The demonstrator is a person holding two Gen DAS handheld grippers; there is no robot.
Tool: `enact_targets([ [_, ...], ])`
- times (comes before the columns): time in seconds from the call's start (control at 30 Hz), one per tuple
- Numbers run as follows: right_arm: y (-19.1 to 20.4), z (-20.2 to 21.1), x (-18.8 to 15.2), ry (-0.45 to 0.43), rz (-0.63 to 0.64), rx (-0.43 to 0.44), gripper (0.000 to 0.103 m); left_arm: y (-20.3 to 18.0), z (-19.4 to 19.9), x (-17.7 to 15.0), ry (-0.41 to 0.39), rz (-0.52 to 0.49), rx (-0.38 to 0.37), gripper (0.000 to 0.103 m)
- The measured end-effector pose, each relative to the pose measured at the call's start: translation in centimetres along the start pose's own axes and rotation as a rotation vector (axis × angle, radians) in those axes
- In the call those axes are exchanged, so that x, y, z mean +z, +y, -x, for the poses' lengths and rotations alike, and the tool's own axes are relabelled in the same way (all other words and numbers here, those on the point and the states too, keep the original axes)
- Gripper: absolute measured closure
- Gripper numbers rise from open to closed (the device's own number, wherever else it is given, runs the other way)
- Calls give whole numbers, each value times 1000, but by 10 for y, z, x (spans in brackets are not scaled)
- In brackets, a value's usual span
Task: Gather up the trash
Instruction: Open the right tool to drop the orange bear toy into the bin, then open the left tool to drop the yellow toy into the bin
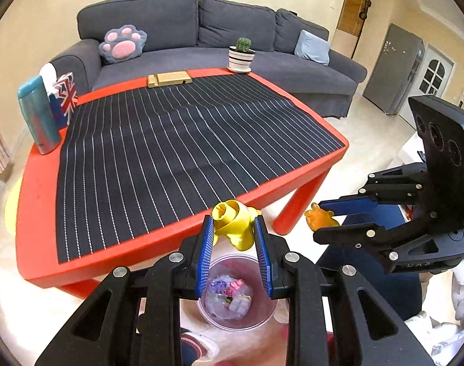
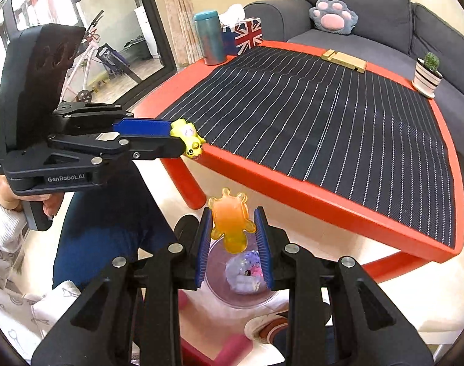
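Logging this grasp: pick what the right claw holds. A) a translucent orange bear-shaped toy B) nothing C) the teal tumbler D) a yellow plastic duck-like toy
A: the right claw is shut on the translucent orange bear-shaped toy, above the clear plastic cup of trash; the left claw has the yellow plastic duck-like toy.

A home living room: a grey sofa point(image 1: 201, 39) with a paw-shaped cushion point(image 1: 123, 42), a low red desk point(image 1: 36, 207), a bicycle point(image 2: 88, 67) behind glass.
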State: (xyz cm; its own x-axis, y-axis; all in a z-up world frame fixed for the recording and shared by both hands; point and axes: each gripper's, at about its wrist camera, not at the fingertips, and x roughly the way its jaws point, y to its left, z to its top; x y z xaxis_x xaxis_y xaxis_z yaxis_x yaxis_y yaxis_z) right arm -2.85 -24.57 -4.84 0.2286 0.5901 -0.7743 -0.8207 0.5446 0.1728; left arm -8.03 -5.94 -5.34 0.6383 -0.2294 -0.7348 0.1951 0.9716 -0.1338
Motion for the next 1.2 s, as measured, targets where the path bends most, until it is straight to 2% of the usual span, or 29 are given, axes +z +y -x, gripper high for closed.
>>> enact_targets([
  [0.03,1,0,-2,1,1,2,75,-1,0,-1,2,0,-1,76],
  [0.07,1,0,-3,-1,-1,2,64,-2,1,-3,2,-1,-1,76],
  [0.1,1,0,-4,-3,-5,-1,51,-2,1,-5,3,0,-2,76],
  [0.13,-1,1,-4,-13,-13,-3,24,-2,2,-6,3,2,-2,76],
  [0.17,-2,2,-5,-26,-24,-5,14,-3,2,-8,3,4,-1,76],
  [0.43,-11,7,-8,-36,-70,-53,7,-3,-2,-13,14,9,-5,76],
  [1.2,-14,32,-10,-99,-98,-91,6,-17,-16,-20,43,-19,-44,76],
])
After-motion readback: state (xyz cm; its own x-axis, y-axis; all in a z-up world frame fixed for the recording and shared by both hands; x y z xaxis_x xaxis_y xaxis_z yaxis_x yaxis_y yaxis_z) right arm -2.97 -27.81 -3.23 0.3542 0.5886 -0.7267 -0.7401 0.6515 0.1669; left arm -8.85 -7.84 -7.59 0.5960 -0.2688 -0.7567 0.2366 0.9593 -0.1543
